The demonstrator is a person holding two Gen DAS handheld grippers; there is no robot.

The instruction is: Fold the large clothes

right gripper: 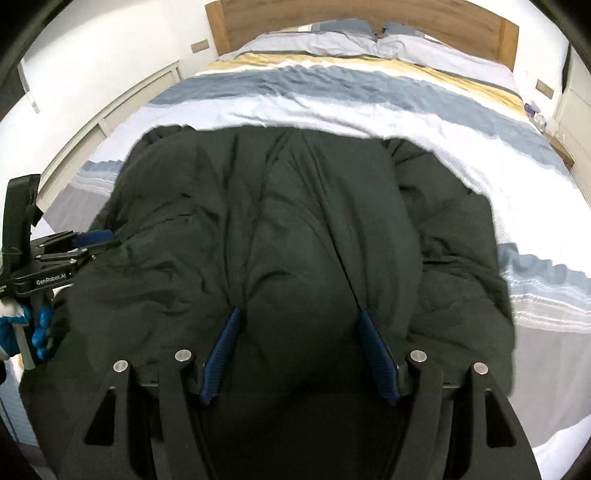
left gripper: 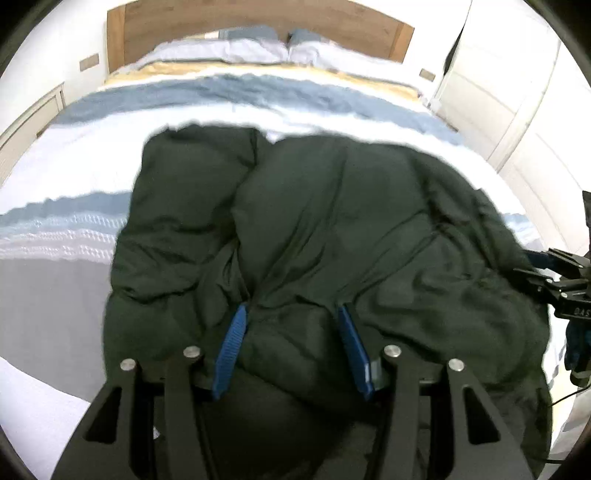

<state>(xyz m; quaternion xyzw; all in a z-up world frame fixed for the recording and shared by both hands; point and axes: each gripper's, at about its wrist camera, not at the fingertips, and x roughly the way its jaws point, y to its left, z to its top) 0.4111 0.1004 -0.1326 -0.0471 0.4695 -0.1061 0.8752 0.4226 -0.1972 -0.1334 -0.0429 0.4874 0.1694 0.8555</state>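
A large dark green padded jacket lies bunched on the bed, and it also fills the middle of the right wrist view. My left gripper has its blue fingers spread around a thick fold of the jacket's near edge. My right gripper has its blue fingers spread wide around another puffy fold of the near edge. Each gripper shows in the other's view, the right one at the right edge and the left one at the left edge, both at the jacket's sides.
The bed has a striped blue, white and yellow cover, pillows and a wooden headboard. White cabinets stand to the right, a low white unit to the left.
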